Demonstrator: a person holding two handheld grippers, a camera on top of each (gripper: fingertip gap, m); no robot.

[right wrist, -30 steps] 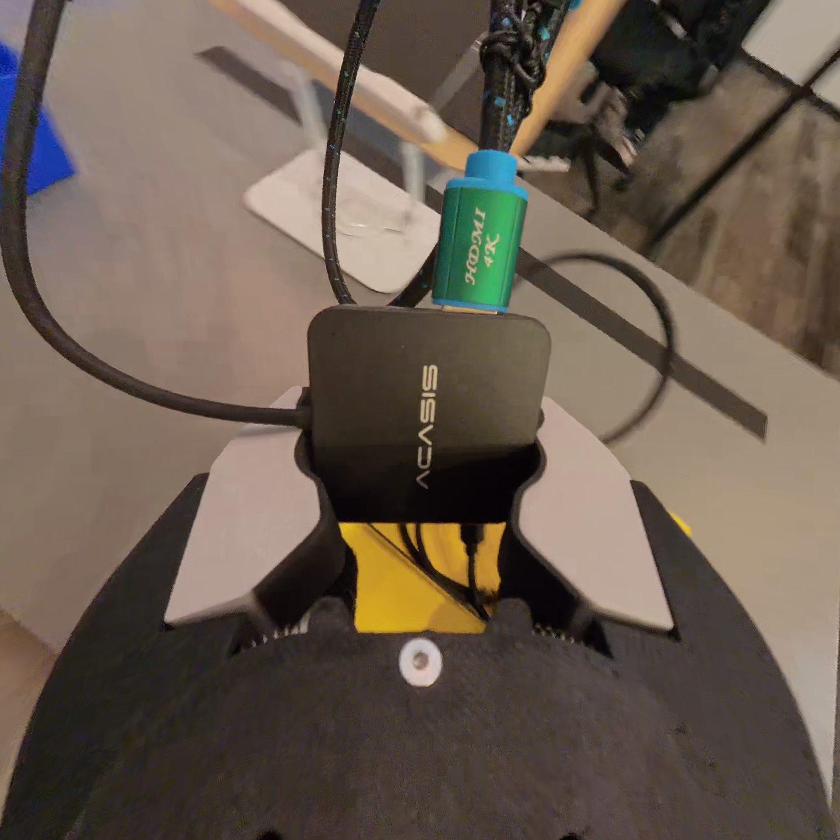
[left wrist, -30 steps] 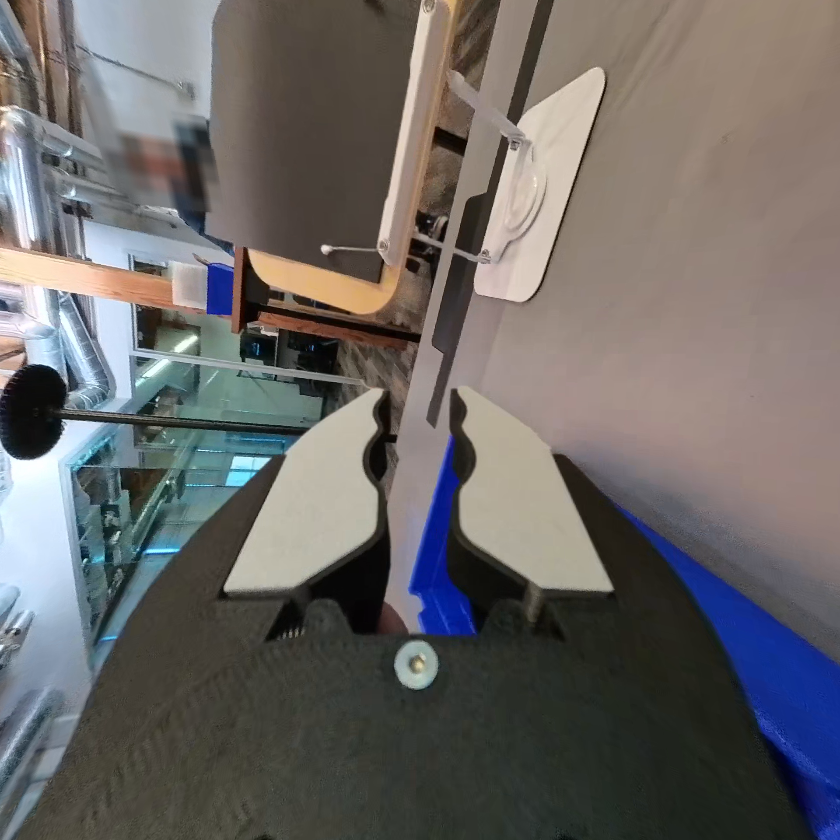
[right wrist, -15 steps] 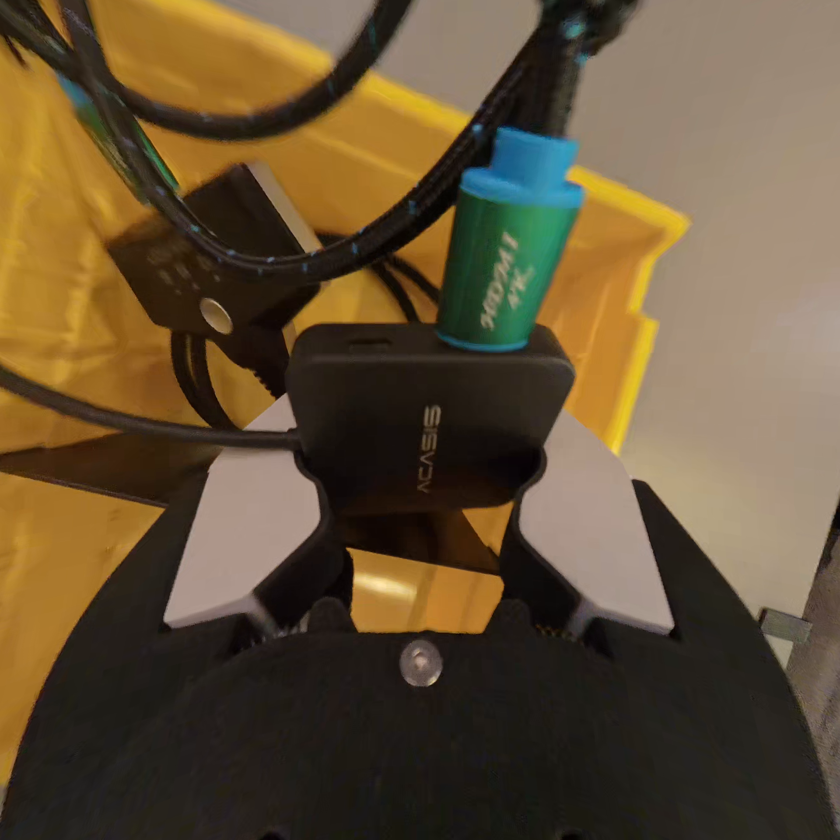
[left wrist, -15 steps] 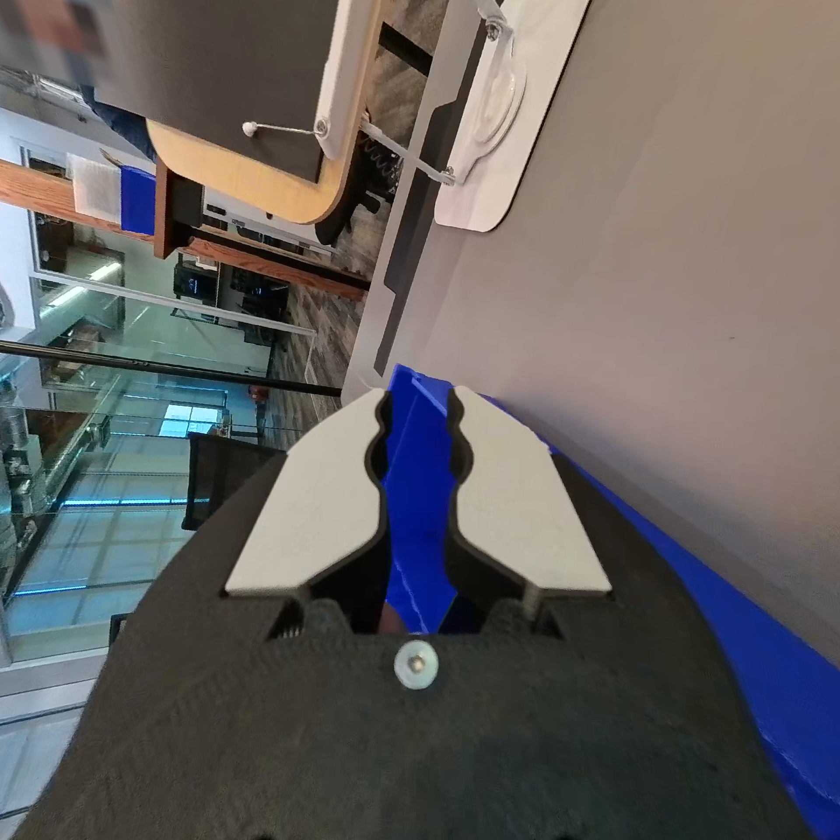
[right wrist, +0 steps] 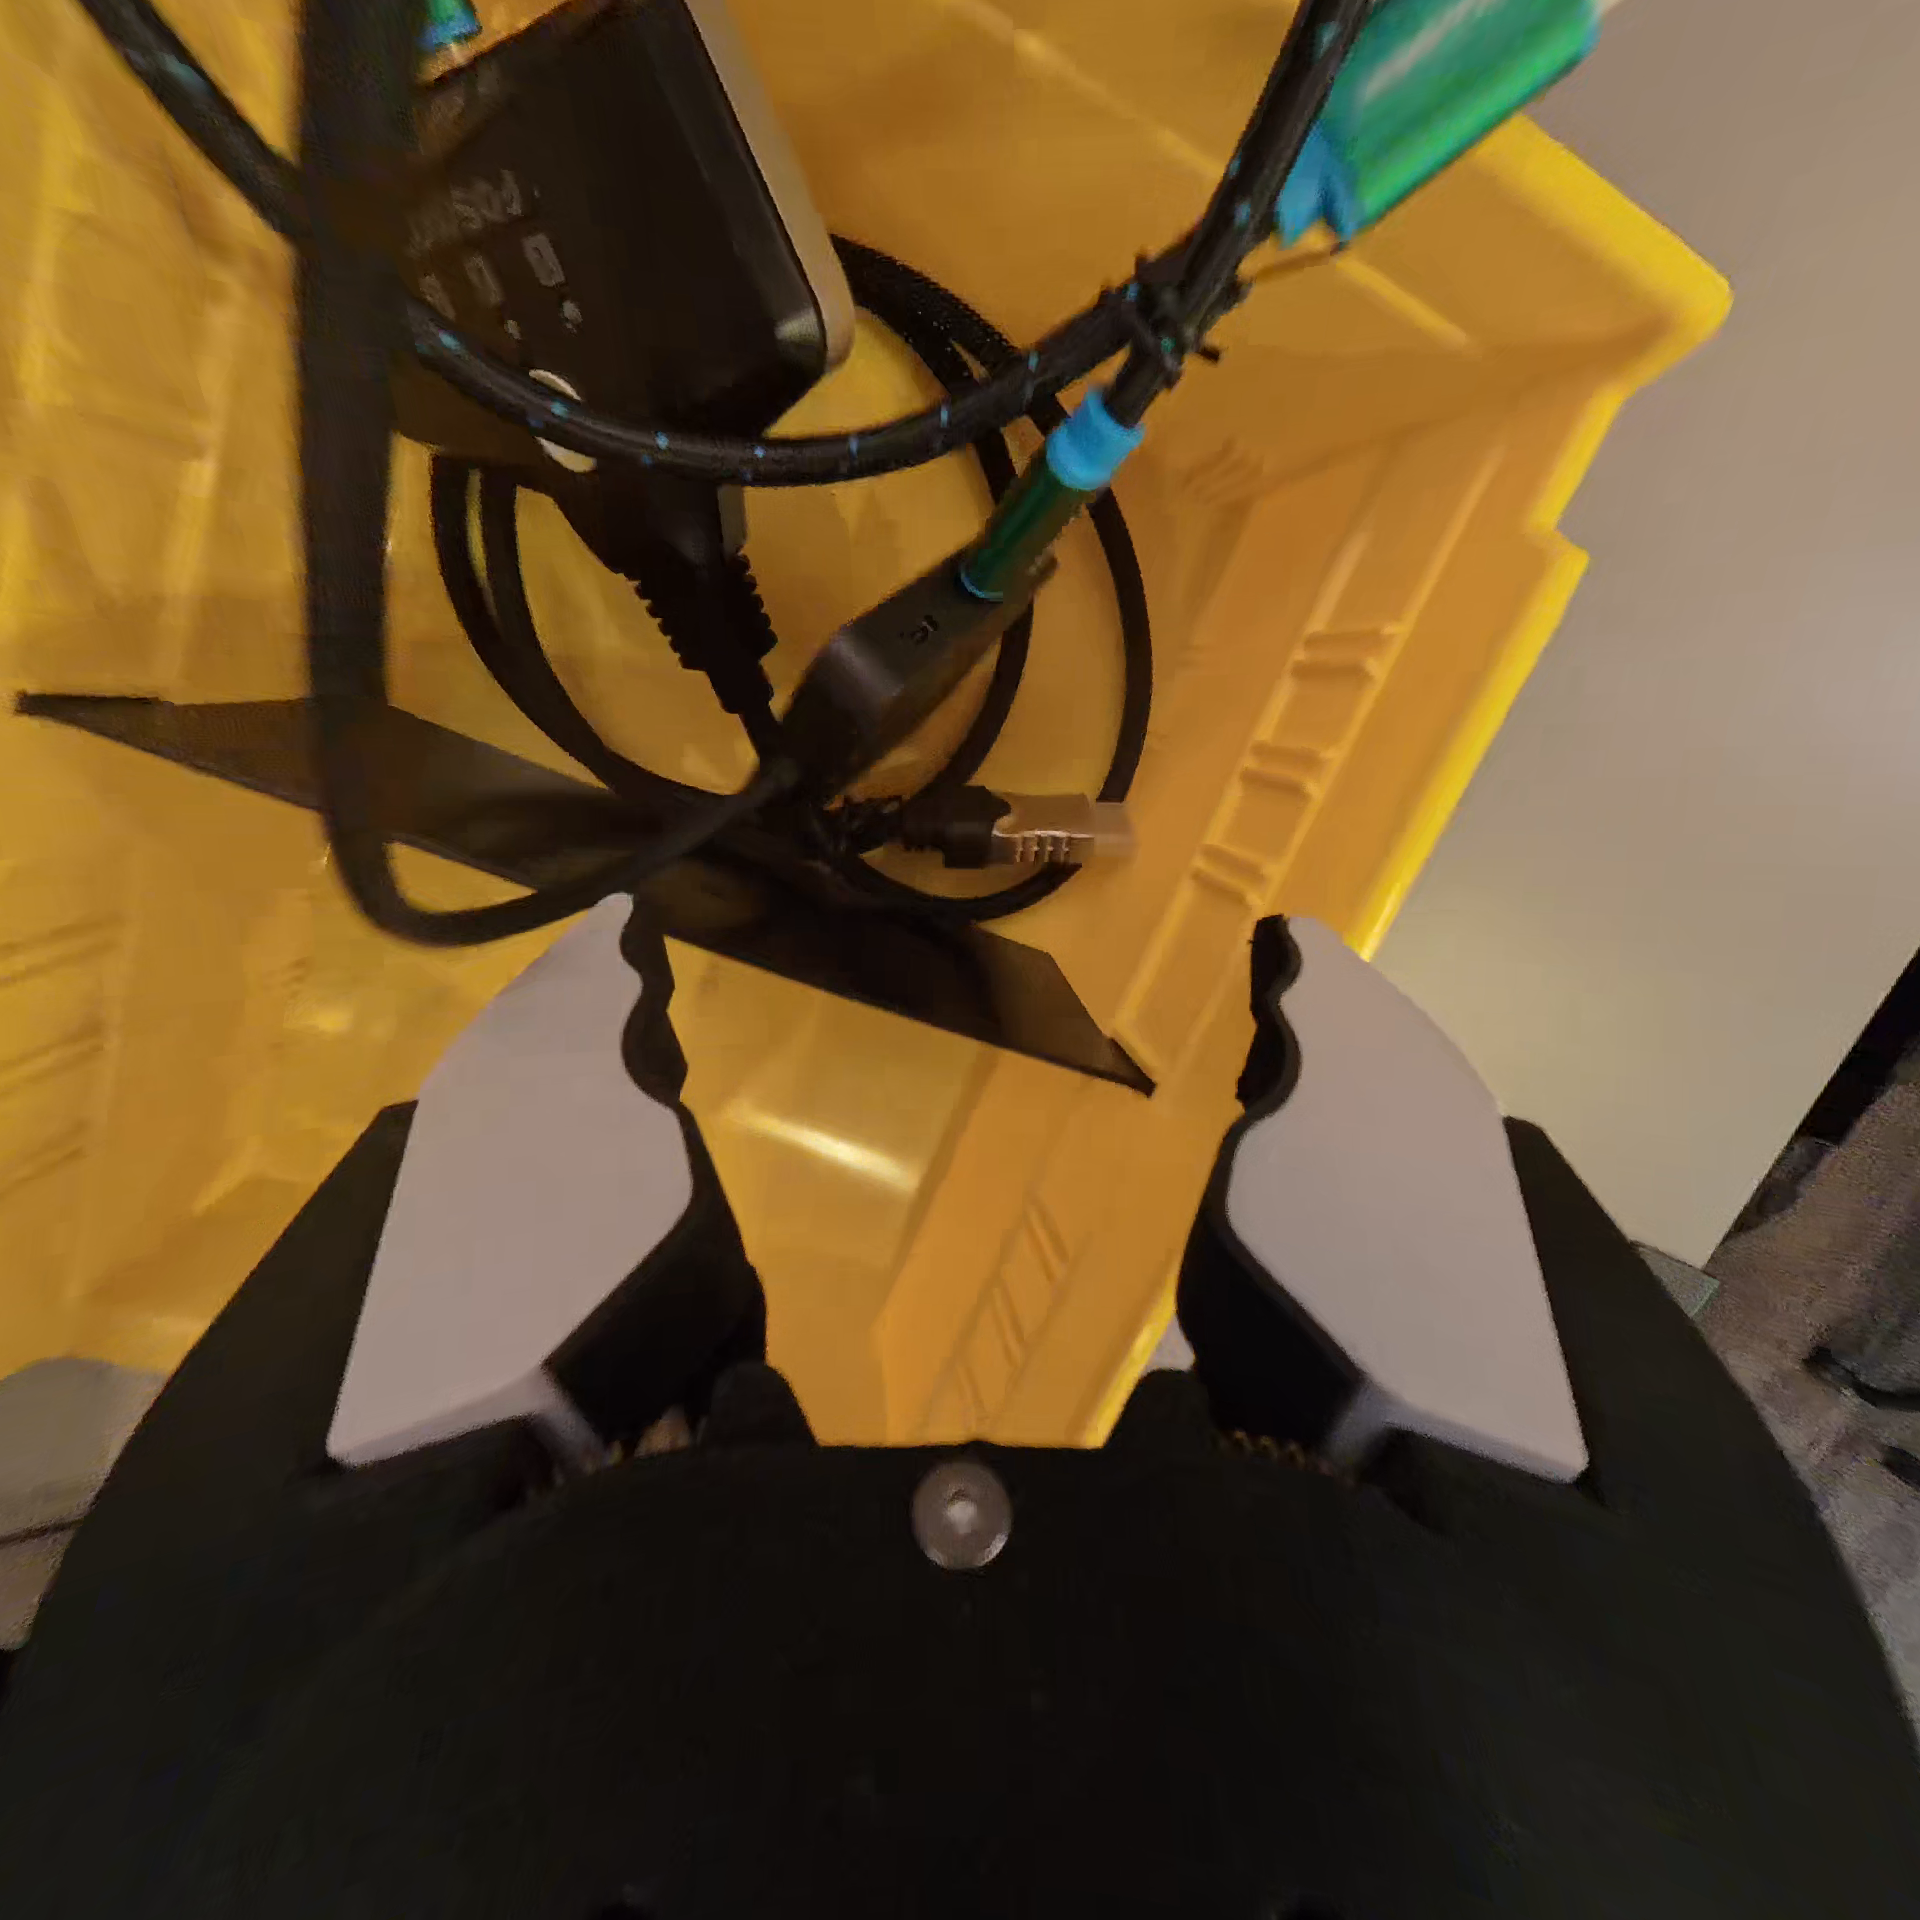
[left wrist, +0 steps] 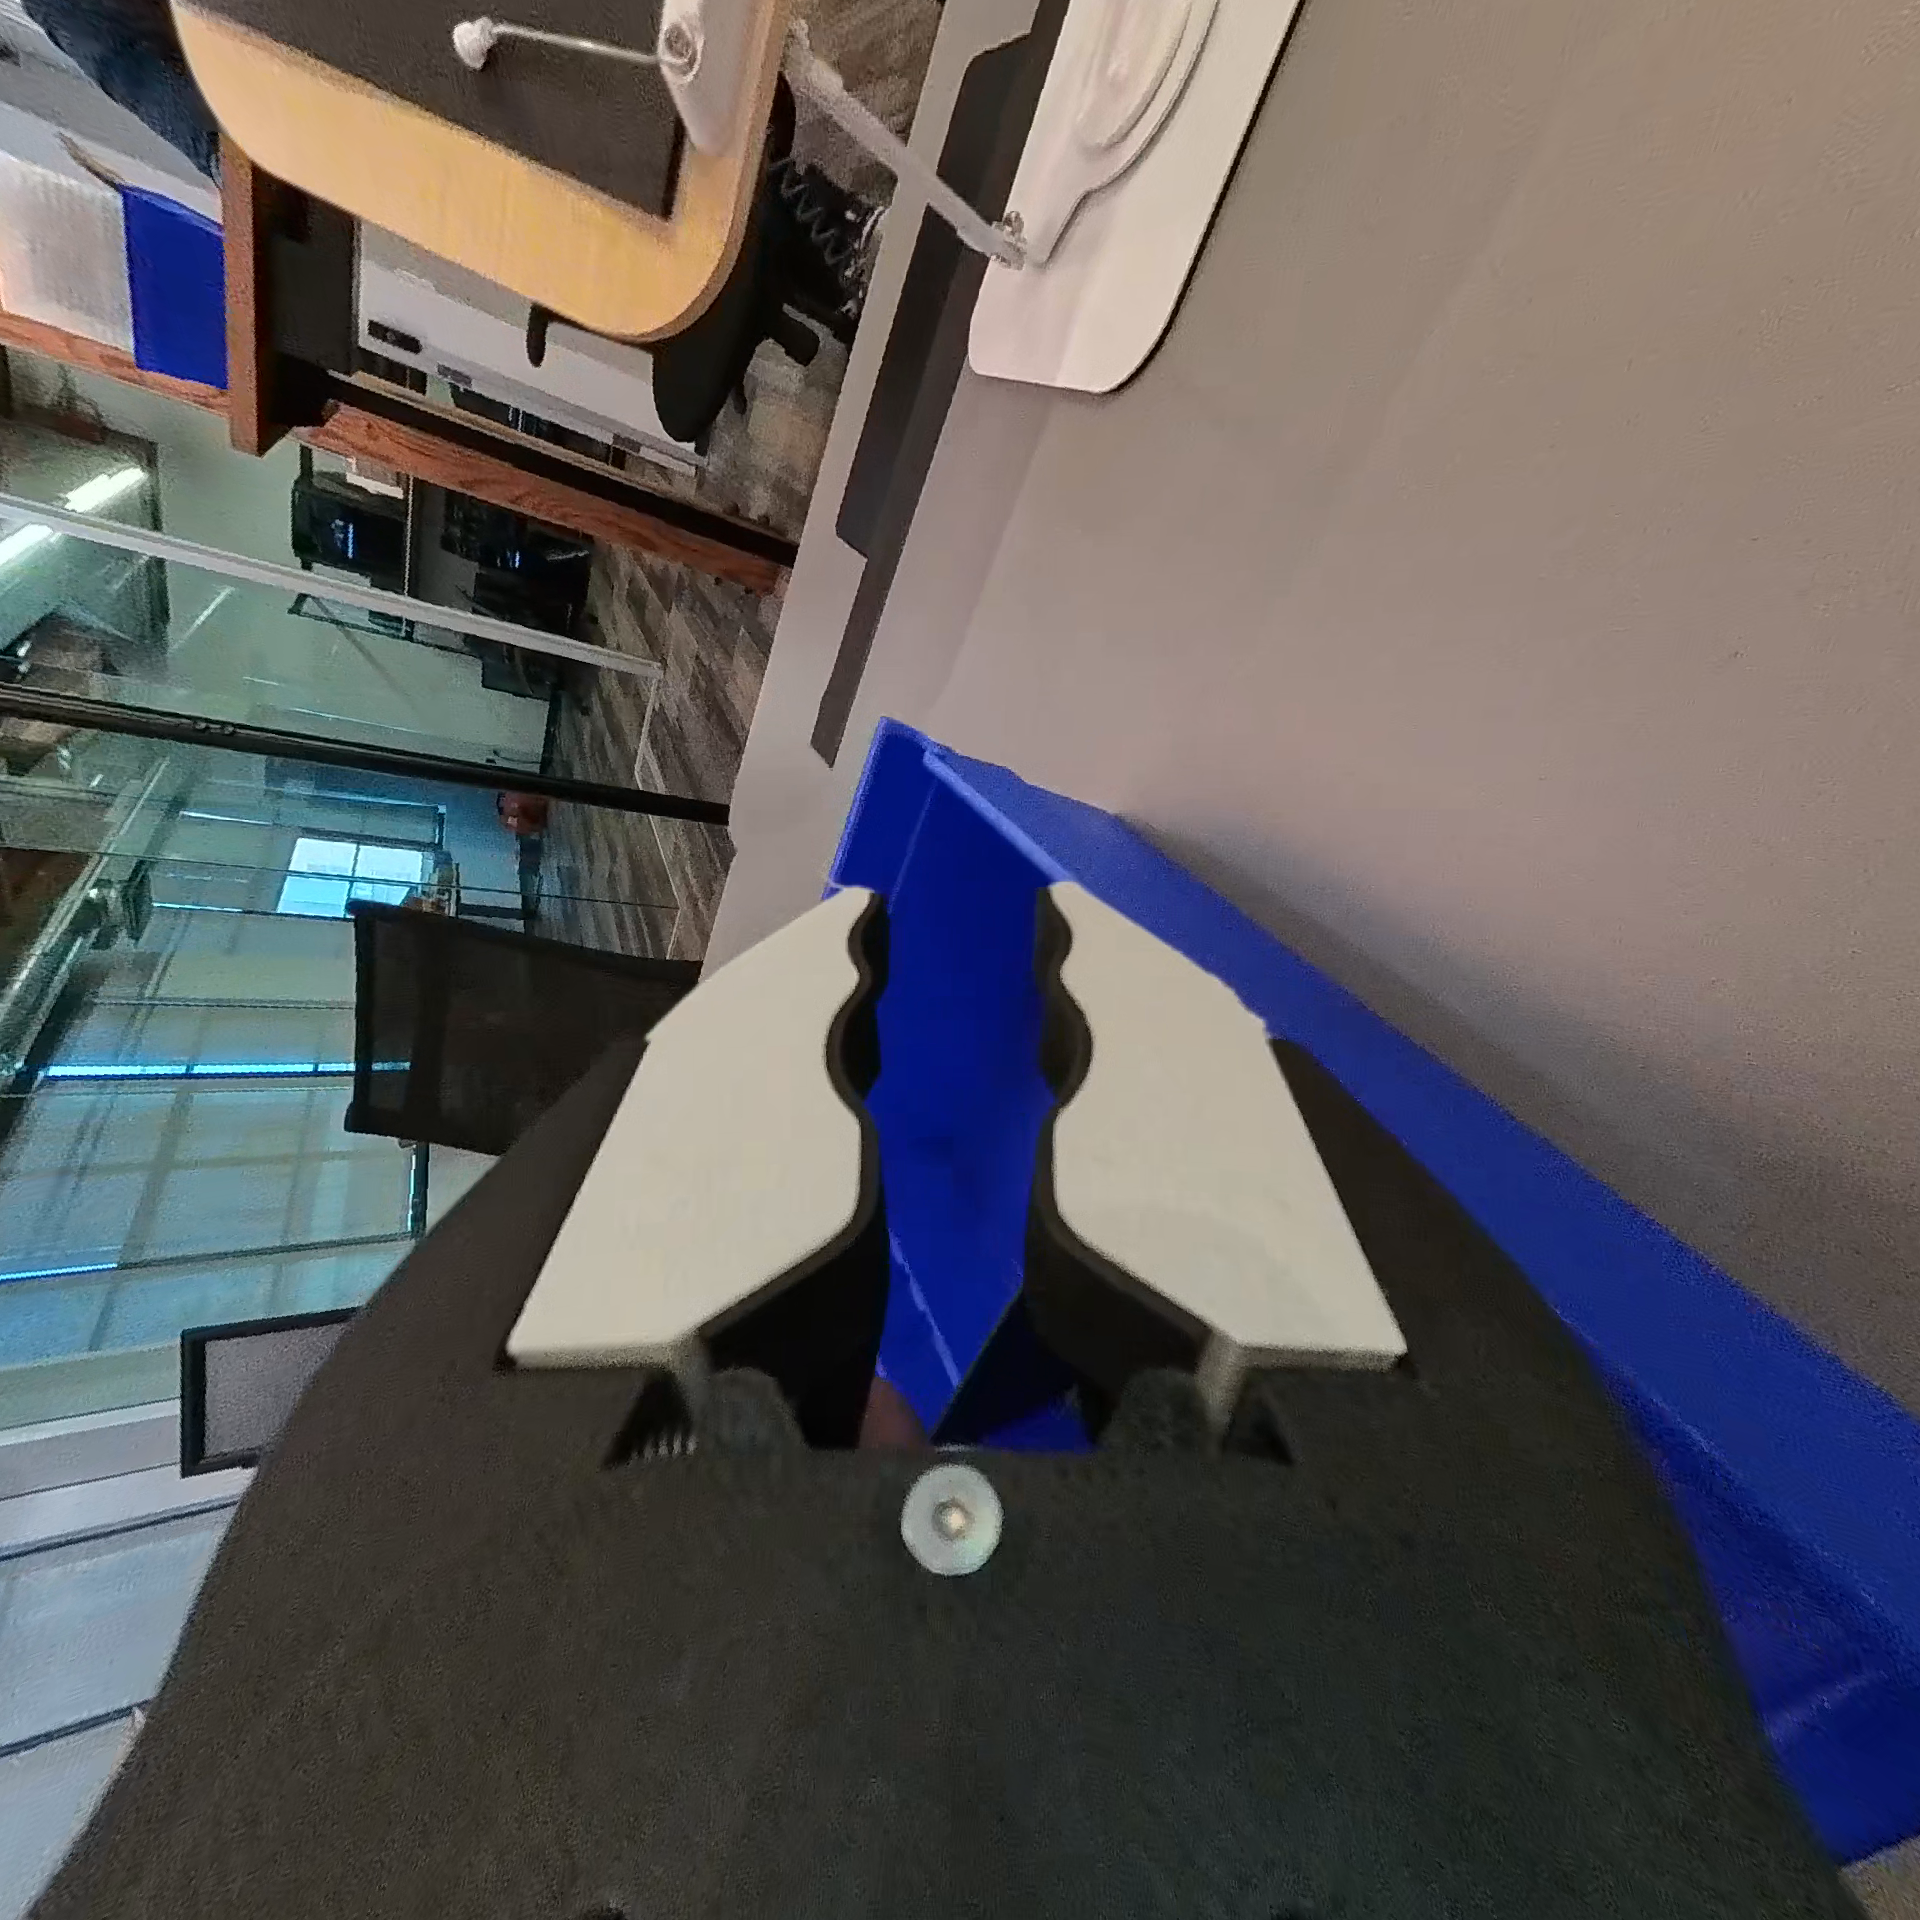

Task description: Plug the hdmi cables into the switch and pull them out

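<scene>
With its fingers spread wide and empty, the right gripper (right wrist: 956, 997) hangs over the yellow bin (right wrist: 1403, 727); ahead lies what looks like the HDMI switch (right wrist: 904, 655), green plug (right wrist: 1023, 530) inserted. Left gripper (left wrist: 956, 966) fingers stand slightly apart, empty, over the blue bin (left wrist: 1558, 1195).

Black switch (right wrist: 914, 655) lies tilted in yellow bin (right wrist: 1351, 727); green HDMI plug (right wrist: 1023, 530) inserted.

1. Yellow bin (right wrist: 1351, 665).
2. Black switch (right wrist: 904, 655) with a green plug (right wrist: 1023, 535), blue at its collar.
3. Black braided cable (right wrist: 831, 452) flecked with blue.
4. Second green-and-blue plug (right wrist: 1423, 114), blurred.
5. Black box (right wrist: 613, 208) with pale markings.
6. Blue bin (left wrist: 1455, 1143) on a grey desk (left wrist: 1507, 571).
7. White plate (left wrist: 1132, 208).
8. Both grippers: black bodies, pale grey fingers (left wrist: 717, 1132).
</scene>
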